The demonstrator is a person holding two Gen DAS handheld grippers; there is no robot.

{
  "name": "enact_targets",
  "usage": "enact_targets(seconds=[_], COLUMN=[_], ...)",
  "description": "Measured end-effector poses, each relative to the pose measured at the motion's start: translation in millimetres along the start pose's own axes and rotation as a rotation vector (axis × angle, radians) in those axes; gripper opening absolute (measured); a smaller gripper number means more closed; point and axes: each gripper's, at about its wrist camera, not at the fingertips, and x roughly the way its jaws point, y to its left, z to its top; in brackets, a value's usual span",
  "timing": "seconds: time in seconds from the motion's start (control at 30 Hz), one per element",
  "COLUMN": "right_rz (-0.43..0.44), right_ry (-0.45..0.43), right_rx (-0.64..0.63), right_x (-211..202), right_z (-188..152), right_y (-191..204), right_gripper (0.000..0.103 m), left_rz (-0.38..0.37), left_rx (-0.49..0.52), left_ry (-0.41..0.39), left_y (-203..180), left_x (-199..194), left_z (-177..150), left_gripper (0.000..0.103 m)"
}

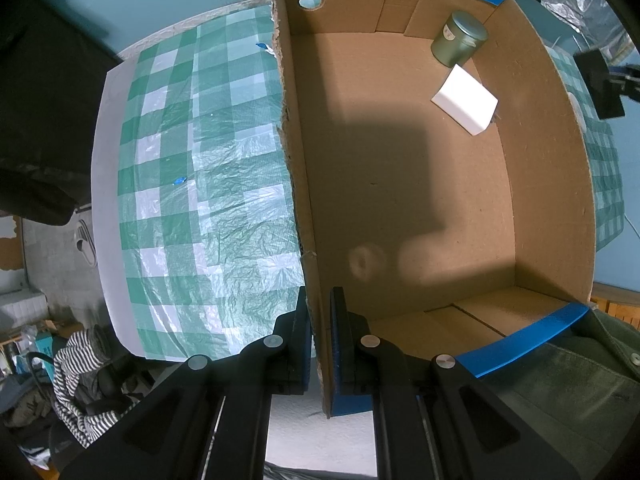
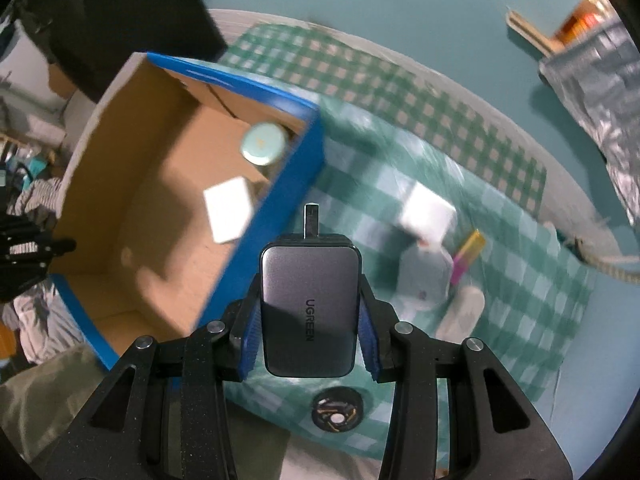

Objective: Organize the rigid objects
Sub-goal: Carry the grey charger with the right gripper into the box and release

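Note:
My left gripper (image 1: 321, 300) is shut on the left wall of the cardboard box (image 1: 296, 184), one finger on each side of the wall. Inside the box a green tin (image 1: 459, 36) and a white block (image 1: 466, 99) sit in the far right corner. My right gripper (image 2: 309, 280) is shut on a grey UGREEN charger (image 2: 308, 304), prongs pointing forward, held above the table just right of the box's blue outer wall (image 2: 272, 216). The tin (image 2: 263, 144) and white block (image 2: 228, 210) also show in the right wrist view.
A green checked cloth (image 1: 208, 168) covers the table. Right of the box lie a white cube (image 2: 428, 212), a pale grey object (image 2: 424, 276), a yellow-pink item (image 2: 468, 254) and a white cylinder (image 2: 464, 312). A black round object (image 2: 337, 410) lies near the front edge.

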Motion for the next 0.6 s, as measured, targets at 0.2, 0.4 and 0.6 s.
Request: enact_targets(seconds=[0.2, 0.4, 0.6], right_rz=[0.011, 0.012, 0.008], right_ry=[-0.012, -0.002, 0.033], right_rx=[-0.095, -0.185, -0.255], right_x=[-8, -1, 18], right_z=[20, 33, 41], right_y=[33, 64, 86], right_gripper=[0.040, 0.040, 0.040], left_rz=[0.000, 0.000, 0.001], left_rx=[-0.001, 0.000, 0.004], left_ry=[0.000, 0.000, 0.001], left_y=[0, 0, 1], left_x=[0, 0, -1], left_z=[0, 0, 2], left_gripper=[0.008, 0.008, 0.008])
